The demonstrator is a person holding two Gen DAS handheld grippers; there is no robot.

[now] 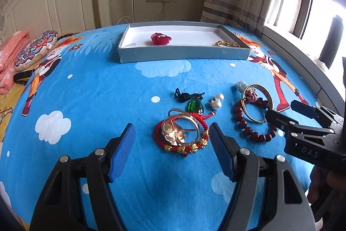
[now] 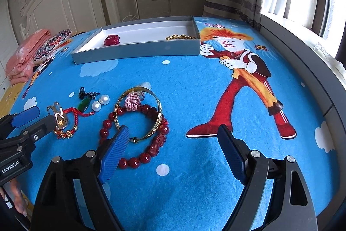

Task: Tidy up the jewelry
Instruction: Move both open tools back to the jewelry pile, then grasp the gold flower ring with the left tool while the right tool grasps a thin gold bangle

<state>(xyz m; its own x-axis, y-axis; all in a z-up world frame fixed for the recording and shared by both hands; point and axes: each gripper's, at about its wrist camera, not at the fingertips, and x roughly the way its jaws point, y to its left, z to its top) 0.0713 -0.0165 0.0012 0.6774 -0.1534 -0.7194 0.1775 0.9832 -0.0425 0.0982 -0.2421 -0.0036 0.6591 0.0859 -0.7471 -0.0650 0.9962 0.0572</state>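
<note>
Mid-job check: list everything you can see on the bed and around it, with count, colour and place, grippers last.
box: 1, grey outside, white inside, far side of bed
flower piece: 1, red, in box, left part
chain: 1, gold, in box, right end
corded pendant: 1, green on black cord, mid-bed
pearl earrings: 2 pearls, white, right of pendant
ring bangle: 1, gold, lying on red cord bracelet
bead bracelet: 1, dark red, under gold bangle
pink knot: 1, inside bangle
bedsheet: blue, cartoon print
pillows: pink and patterned, far left
left hand-held gripper: open, over ring bangle
right hand-held gripper: open, by bead bracelet
</note>
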